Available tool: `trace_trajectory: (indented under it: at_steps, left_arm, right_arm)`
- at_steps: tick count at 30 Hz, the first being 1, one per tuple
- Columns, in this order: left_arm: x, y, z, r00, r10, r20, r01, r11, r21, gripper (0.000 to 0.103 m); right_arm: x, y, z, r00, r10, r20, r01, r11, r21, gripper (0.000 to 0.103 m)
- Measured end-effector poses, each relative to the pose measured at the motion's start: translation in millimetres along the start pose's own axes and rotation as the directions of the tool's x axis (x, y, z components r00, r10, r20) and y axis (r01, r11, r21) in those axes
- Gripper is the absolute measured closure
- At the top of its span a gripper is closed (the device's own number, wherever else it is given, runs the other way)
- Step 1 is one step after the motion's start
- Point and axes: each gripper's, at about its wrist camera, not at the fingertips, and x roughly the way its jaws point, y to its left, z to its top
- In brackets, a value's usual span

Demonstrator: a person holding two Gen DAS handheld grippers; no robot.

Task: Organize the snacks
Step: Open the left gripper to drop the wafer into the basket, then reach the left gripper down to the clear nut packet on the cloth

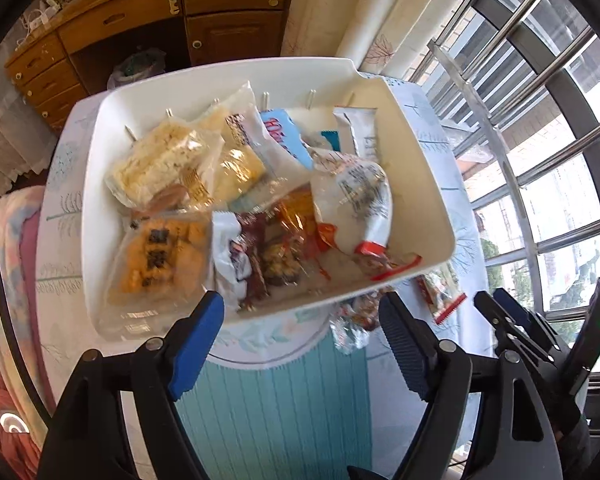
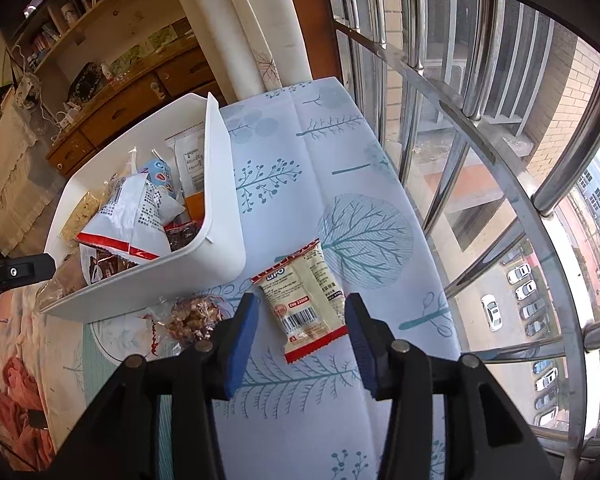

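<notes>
Left gripper (image 1: 300, 344) spread above snack-filled white bin (image 1: 420, 184); right gripper (image 2: 302, 334) spread, straddling untouched Lipo biscuit packet (image 2: 304, 300) on tablecloth (image 2: 340, 152).

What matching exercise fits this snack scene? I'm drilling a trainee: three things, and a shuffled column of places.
Things:
1. cream packet with red sawtooth ends
2. clear-wrapped brown nut cluster
3. orange cracker in clear wrap

Places:
A. inside the white plastic bin
B. on the tree-print tablecloth, in front of the open right gripper
C. on the tablecloth, against the bin's near wall

Pairs: 1-B, 2-C, 3-A
</notes>
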Motion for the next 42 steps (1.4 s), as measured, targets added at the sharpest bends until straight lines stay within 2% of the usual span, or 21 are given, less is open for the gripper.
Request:
trace_trajectory:
  at_steps: [3,5,6,11,16,23,31,35,42]
  left_arm:
    - [2.8,-7.5,-11.6,0.999,-0.027,-0.023,0.027,1.000,-0.001,0.018]
    - [6.2,-11.3,-18.0,0.998,-0.040,-0.044,0.040,0.999,-0.006,0.017]
    - [8.3,-13.8,-21.8,0.997,-0.050,-0.056,0.049,0.999,-0.015,0.016]
    - [19.2,-25.9,-35.0,0.990,-0.083,-0.110,0.077,0.995,-0.063,0.013]
    - [30.1,-39.2,-44.1,0.986,-0.113,-0.126,0.100,0.989,-0.105,0.009]
    - [56.6,-55.3,-47.6,0.977,-0.122,-0.174,0.097,0.985,-0.144,0.008]
    - [90.9,-65.5,-41.5,0.972,-0.086,-0.219,0.048,0.983,-0.175,0.004]
    - [108.3,-70.6,-35.6,0.974,-0.030,-0.224,-0.007,0.987,-0.161,0.004]
    - [137.1,-75.6,-25.2,0.967,0.048,-0.249,-0.089,0.984,-0.156,0.004]
  right_arm:
    - [-2.0,-3.8,-1.9,1.000,0.016,-0.003,-0.016,1.000,-0.016,0.052]
    - [-4.3,-5.9,-3.5,1.000,0.020,0.000,-0.020,0.999,-0.030,0.043]
    - [-5.4,-6.9,-3.7,1.000,0.028,0.002,-0.027,0.999,-0.035,0.042]
    - [-7.9,-9.7,-6.5,0.999,0.045,-0.002,-0.045,0.996,-0.080,0.039]
    - [-7.2,-7.2,-12.2,0.999,0.032,0.008,-0.030,0.987,-0.158,0.037]
    - [-1.5,1.5,-22.3,0.999,0.006,0.042,0.006,0.955,-0.297,0.036]
    - [15.7,9.7,-34.0,0.997,-0.013,0.076,0.046,0.893,-0.449,0.036]
    - [26.3,15.2,-39.9,0.994,-0.031,0.102,0.080,0.853,-0.516,0.036]
    - [45.5,13.2,-38.5,0.995,-0.030,0.096,0.076,0.852,-0.519,0.036]
